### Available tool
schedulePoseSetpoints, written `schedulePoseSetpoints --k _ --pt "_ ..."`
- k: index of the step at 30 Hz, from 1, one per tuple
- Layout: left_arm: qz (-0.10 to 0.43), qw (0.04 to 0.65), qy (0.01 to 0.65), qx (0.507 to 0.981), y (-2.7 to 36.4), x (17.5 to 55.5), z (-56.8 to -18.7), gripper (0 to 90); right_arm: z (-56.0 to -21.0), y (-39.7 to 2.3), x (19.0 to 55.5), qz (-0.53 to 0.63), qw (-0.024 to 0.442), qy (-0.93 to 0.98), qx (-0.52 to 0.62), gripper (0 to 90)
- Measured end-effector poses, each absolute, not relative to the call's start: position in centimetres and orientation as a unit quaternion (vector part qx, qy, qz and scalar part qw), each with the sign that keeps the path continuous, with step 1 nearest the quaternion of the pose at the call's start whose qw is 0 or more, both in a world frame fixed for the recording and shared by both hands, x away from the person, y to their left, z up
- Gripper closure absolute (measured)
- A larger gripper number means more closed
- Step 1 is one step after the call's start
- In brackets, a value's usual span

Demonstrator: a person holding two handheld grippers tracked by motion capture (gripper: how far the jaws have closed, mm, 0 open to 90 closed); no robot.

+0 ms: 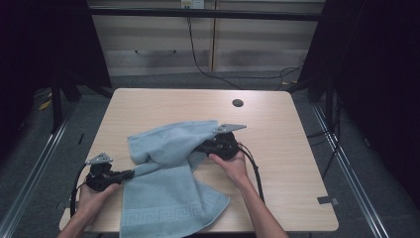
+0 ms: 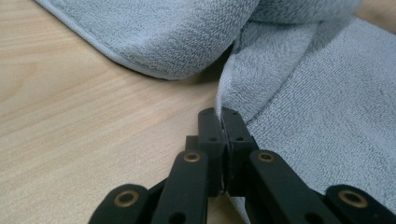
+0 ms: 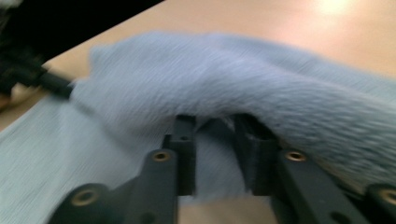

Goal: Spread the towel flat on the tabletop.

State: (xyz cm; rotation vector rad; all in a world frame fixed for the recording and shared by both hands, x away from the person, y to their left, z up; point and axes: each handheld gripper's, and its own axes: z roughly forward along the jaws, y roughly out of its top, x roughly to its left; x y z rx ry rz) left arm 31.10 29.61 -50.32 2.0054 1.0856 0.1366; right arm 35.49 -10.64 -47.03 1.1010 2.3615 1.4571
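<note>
lab | black frame rails (image 1: 198, 13) | cables | bare table (image 1: 163, 106)

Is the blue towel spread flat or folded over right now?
Partly folded: the blue towel's far part is doubled back in a rumpled hump, and only the near part lies flat on the table.

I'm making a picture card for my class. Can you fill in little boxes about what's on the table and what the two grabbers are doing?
thing: light blue towel, partly folded over itself
where: on the table, front edge hanging off
left gripper: shut on the towel edge
right gripper: fingers apart, towel fold between them
hole: in the table, far side
</note>
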Motion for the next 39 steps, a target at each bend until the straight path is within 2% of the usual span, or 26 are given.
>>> schedulePoseSetpoints --k 4,12,14,16,18,20,24,31,39 --pt "0.05 0.415 0.436 0.797 29.5 31.3 -50.5 87.9 -48.8 -9.9 34.2 0.474 0.042 0.807 0.349 76.3" --pt "0.047 0.421 0.434 0.795 29.6 31.5 -50.6 86.8 -51.3 -8.0 34.9 0.446 0.031 0.826 0.344 54.4" --pt "0.048 0.421 0.434 0.795 29.6 31.4 -50.6 86.8 -51.2 -7.8 34.8 0.439 0.042 0.833 0.334 54.4" --pt "0.049 0.421 0.435 0.794 29.5 31.4 -50.6 86.8 -51.1 -7.7 34.7 0.432 0.047 0.838 0.331 57.2" --pt "0.05 0.419 0.433 0.797 29.5 31.4 -50.5 87.0 -51.0 -7.7 34.4 0.416 0.078 0.848 0.319 71.9" --pt "0.05 0.421 0.432 0.796 29.5 31.3 -50.5 87.1 -50.9 -8.0 34.2 0.405 0.083 0.854 0.316 85.8" --pt "0.047 0.422 0.429 0.797 29.4 31.3 -50.5 87.2 -50.7 -9.6 33.3 0.403 0.074 0.853 0.325 88.8" --pt "0.042 0.426 0.417 0.801 29.0 30.9 -50.2 87.7 -50.1 -14.2 31.7 0.404 0.083 0.84 0.353 89.3" --pt "0.032 0.441 0.415 0.795 29.2 30.2 -49.6 88.3 -46.5 -20.2 29.4 0.426 0.138 0.806 0.386 89.5"
